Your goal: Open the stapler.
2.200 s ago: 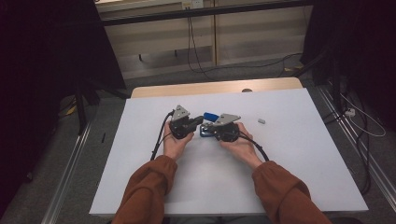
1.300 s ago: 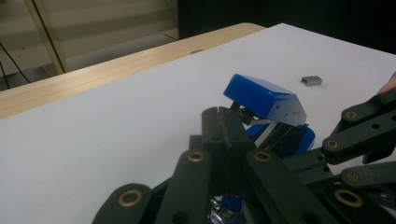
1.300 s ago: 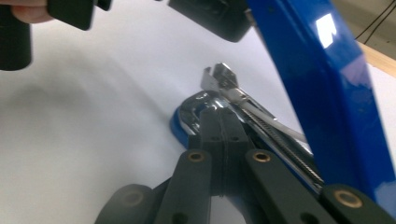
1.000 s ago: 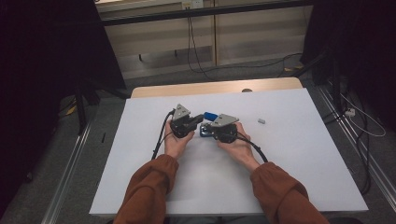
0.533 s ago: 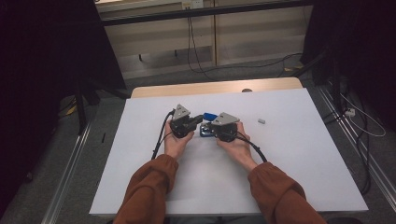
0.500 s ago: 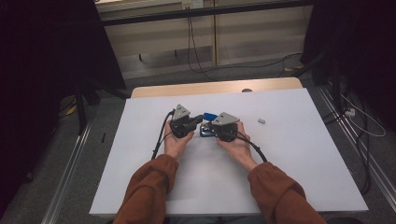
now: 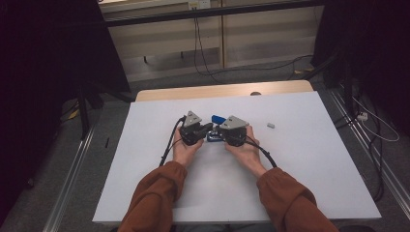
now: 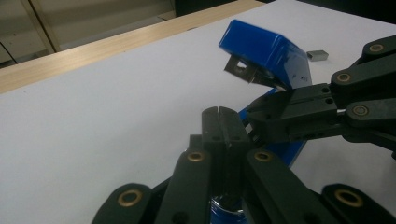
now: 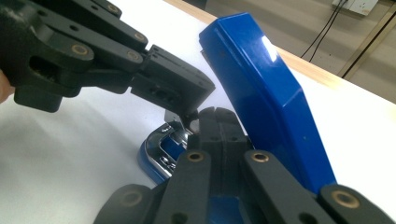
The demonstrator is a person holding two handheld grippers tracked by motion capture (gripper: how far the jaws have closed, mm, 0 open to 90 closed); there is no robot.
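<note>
One blue stapler (image 7: 216, 128) lies on the white surface (image 7: 145, 183), its lid raised. Two tongs meet at it, the left tongs (image 7: 209, 128) and the right tongs (image 7: 221, 131). One small grey block (image 7: 270, 125) sits to the stapler's right.

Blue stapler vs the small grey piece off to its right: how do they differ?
Colour: the stapler is glossy blue with chrome inside; the small grey piece is dull grey.
Size: the stapler is far bigger.
Pose: the stapler's top is swung up and open; the grey piece lies flat.
Contact: the left tongs and right tongs meet at the stapler; the grey piece lies apart.
Both sit on the white table.
</note>
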